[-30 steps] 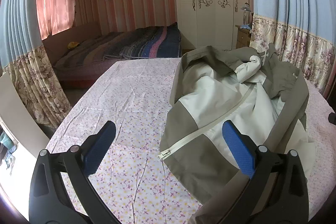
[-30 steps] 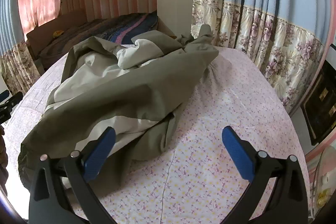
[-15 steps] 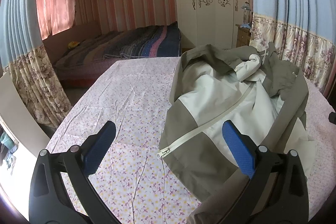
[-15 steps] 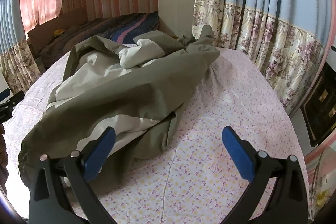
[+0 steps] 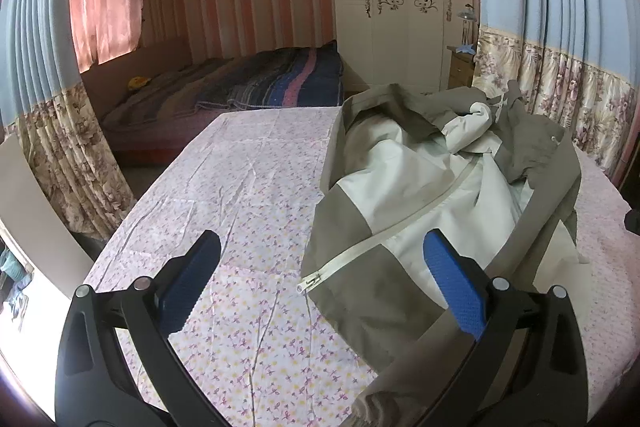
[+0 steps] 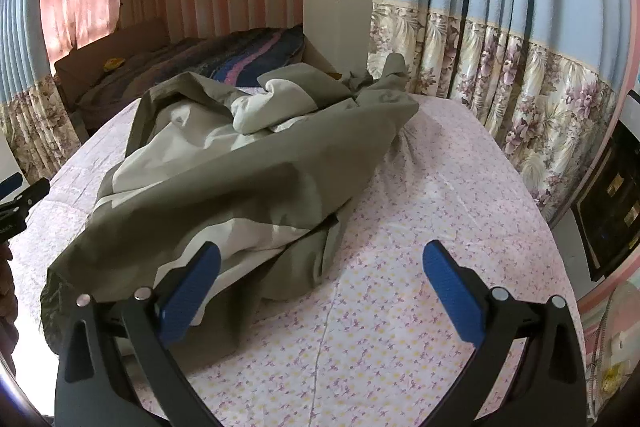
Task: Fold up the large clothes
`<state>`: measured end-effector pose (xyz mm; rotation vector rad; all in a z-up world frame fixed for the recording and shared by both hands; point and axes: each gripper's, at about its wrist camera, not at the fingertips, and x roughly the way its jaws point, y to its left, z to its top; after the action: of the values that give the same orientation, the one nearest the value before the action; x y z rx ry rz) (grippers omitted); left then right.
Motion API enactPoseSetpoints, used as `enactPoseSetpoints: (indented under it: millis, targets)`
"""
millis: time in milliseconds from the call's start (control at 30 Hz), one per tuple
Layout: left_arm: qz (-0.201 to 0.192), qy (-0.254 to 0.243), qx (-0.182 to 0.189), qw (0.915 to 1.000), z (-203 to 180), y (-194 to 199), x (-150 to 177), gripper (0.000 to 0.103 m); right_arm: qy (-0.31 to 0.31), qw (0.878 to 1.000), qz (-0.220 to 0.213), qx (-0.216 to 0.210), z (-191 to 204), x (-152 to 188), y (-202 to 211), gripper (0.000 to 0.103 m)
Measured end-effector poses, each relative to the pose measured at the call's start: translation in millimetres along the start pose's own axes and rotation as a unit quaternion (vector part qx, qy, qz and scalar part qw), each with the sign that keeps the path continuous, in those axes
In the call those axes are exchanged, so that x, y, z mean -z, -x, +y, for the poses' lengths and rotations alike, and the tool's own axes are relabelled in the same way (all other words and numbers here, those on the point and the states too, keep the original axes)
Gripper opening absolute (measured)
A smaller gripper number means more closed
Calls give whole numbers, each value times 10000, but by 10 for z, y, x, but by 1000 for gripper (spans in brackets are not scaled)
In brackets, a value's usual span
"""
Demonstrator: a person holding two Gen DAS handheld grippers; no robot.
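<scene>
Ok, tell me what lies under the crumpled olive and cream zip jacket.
The olive and cream zip jacket rests on the pink floral bedsheet, which shows all around it. Whatever lies beneath the heap itself is covered.

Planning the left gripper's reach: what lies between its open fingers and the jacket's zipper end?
Only bare flowered sheet, seen in the left wrist view, between the left gripper and the zipper end.

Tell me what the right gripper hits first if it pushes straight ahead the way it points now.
Most likely the flowered sheet: the open right gripper looks down at bare sheet just right of the jacket. Its left finger overlaps the jacket's hem in the picture, so it might brush that first; depth is unclear.
</scene>
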<state>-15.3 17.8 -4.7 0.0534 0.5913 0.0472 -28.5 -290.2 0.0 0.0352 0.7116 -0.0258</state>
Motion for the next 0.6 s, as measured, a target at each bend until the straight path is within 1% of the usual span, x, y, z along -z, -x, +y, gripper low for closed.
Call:
enactPoseSetpoints:
  millis: [200, 333, 433, 600]
  targets:
    - [-8, 19, -10, 10000, 24, 19, 10, 100, 9, 10000, 36, -67, 39, 32, 28, 101]
    - [-21, 69, -24, 10000, 64, 51, 46, 100, 105, 9998, -24, -149, 115, 49, 82, 101]
    - [19, 109, -21, 9999, 88, 56, 69, 100, 136, 9996, 44, -238, 176, 92, 67, 101]
    - [-26, 126, -30, 9999, 104, 103, 80, 100, 238, 9990, 110, -354, 301, 166, 55, 101]
